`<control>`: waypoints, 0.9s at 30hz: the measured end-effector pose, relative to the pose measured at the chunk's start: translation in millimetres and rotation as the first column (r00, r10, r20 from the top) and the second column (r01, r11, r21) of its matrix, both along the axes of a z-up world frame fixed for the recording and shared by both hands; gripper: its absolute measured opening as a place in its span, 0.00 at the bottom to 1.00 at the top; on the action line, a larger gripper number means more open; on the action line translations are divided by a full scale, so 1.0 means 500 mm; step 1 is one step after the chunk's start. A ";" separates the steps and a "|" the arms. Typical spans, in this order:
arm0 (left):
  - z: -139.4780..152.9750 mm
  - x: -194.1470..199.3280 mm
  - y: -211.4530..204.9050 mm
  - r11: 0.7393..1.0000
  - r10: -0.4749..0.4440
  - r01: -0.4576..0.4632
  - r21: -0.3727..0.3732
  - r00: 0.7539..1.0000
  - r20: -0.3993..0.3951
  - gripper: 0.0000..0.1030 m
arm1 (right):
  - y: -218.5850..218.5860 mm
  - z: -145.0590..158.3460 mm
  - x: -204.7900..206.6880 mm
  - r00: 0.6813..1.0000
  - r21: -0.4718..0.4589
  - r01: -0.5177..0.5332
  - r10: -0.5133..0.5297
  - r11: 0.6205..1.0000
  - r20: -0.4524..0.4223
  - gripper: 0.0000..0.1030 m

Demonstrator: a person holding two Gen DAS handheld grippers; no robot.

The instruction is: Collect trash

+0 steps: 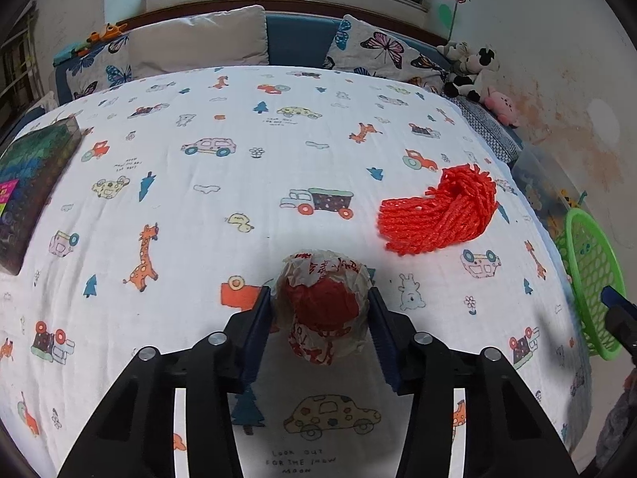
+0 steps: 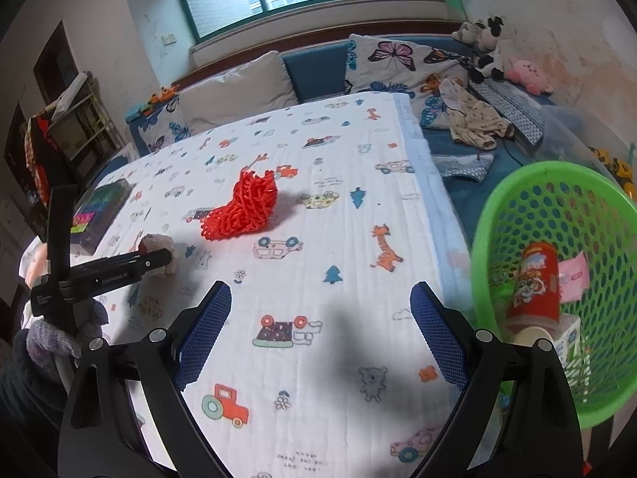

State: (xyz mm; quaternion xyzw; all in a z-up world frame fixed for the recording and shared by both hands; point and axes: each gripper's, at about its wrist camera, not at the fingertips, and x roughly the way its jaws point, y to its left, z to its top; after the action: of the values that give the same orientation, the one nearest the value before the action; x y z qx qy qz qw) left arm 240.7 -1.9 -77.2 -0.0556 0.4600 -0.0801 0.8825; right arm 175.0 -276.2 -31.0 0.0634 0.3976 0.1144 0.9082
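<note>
On the bed's quilted cartoon-print blanket (image 1: 247, 183), the left claw (image 1: 320, 320) has its blue ribbed pads pressed on both sides of a crumpled paper wrapper ball (image 1: 324, 306), white with red print, angled down at it. Beyond the ball toward the pillows lies a floppy red mesh net (image 1: 438, 211). The right claw (image 2: 320, 332) gapes wide with nothing in it, tilted down over the blanket beside the green perforated plastic basket (image 2: 517, 199), which holds a red can (image 2: 535, 286).
</note>
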 end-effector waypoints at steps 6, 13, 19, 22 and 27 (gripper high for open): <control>0.013 -0.013 0.020 1.000 0.013 -0.013 -0.013 1.000 0.014 0.43 | 0.047 -0.009 0.039 0.999 -0.032 -0.053 0.053 0.998 -0.003 0.88; 0.046 -0.030 0.042 1.000 0.015 -0.014 -0.026 0.999 0.043 0.43 | 0.112 -0.030 0.097 0.994 -0.044 -0.110 0.109 0.993 -0.022 0.88; 0.064 -0.043 0.060 0.999 0.019 -0.018 -0.028 0.998 0.062 0.43 | 0.148 -0.043 0.139 0.992 -0.035 -0.125 0.124 0.992 -0.037 0.88; 0.070 -0.048 0.069 0.999 0.024 -0.022 -0.028 0.997 0.068 0.43 | 0.161 -0.047 0.157 0.991 -0.036 -0.128 0.126 0.991 -0.042 0.88; 0.070 -0.051 0.083 0.999 0.035 -0.033 -0.029 0.997 0.066 0.43 | 0.184 -0.054 0.178 0.990 -0.044 -0.137 0.134 0.990 -0.048 0.85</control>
State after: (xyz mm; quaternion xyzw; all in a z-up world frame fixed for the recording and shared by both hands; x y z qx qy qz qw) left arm 215.1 39.4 -42.0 -0.0730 0.4281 -0.0735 0.8978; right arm 264.0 -184.2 -58.3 0.0173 0.4240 0.1650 0.8903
